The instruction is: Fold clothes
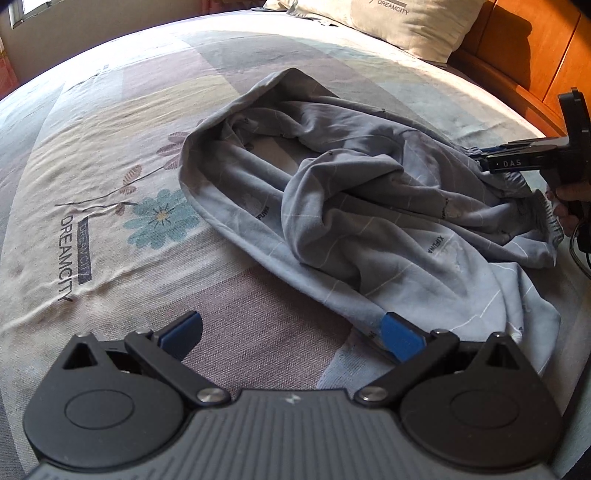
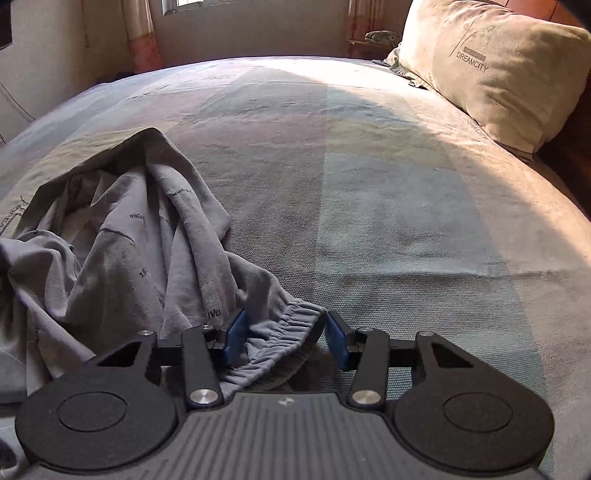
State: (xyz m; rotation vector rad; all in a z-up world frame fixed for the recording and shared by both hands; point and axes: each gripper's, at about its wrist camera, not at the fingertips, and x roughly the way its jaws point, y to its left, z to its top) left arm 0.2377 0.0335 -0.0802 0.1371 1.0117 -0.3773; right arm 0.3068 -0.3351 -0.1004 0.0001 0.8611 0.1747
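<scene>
Grey-blue trousers (image 1: 369,206) lie crumpled on the patchwork bedsheet (image 1: 110,147). My left gripper (image 1: 291,334) stands wide open just above the sheet; its right fingertip (image 1: 400,339) rests at the near hem of a trouser leg, and nothing sits between the pads. In the right wrist view the trousers (image 2: 129,240) are heaped to the left, and their elastic waistband (image 2: 280,328) lies between the blue pads of my right gripper (image 2: 286,341). The jaws stand partly apart and the cloth is not visibly pinched. From the left wrist view the right gripper (image 1: 476,157) reaches in from the right edge at the waistband (image 1: 535,210).
A beige pillow (image 1: 406,26) (image 2: 491,74) lies at the head of the bed, beside the wooden headboard (image 1: 535,66). A hand (image 1: 569,199) holds the right gripper, with a cable (image 1: 576,251) hanging below it. Bare sheet (image 2: 369,184) stretches beyond the trousers.
</scene>
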